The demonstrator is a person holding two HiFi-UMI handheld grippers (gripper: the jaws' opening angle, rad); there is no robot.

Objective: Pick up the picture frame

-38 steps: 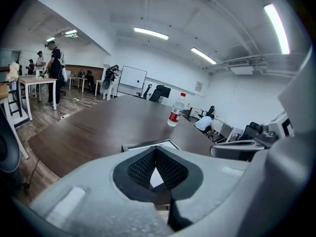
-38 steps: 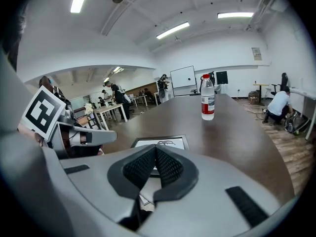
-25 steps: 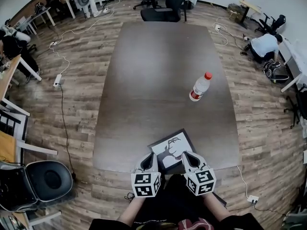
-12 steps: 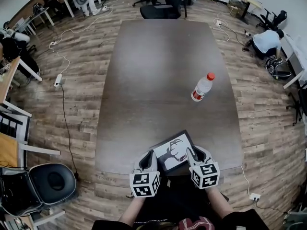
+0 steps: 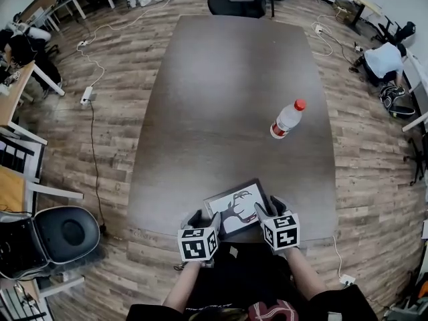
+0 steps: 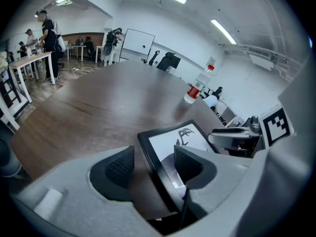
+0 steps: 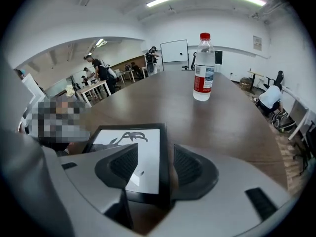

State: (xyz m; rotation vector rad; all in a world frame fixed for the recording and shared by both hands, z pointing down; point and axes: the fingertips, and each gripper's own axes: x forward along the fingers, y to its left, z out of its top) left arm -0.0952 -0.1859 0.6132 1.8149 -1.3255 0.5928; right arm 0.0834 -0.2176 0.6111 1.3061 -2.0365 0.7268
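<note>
The pickup is barely begun: the thin rectangular black-rimmed picture frame with a white stag print point(image 5: 234, 204) lies at the near edge of the long dark wood-grain table point(image 5: 221, 99), not yet lifted. My left tongs point(image 5: 204, 219) are opening with its left rim between their ribbed dark pads, and my right tongs point(image 5: 271, 209) are opening astride the right rim, neither pinching it. Closing and lifting remain, I judge.
</note>
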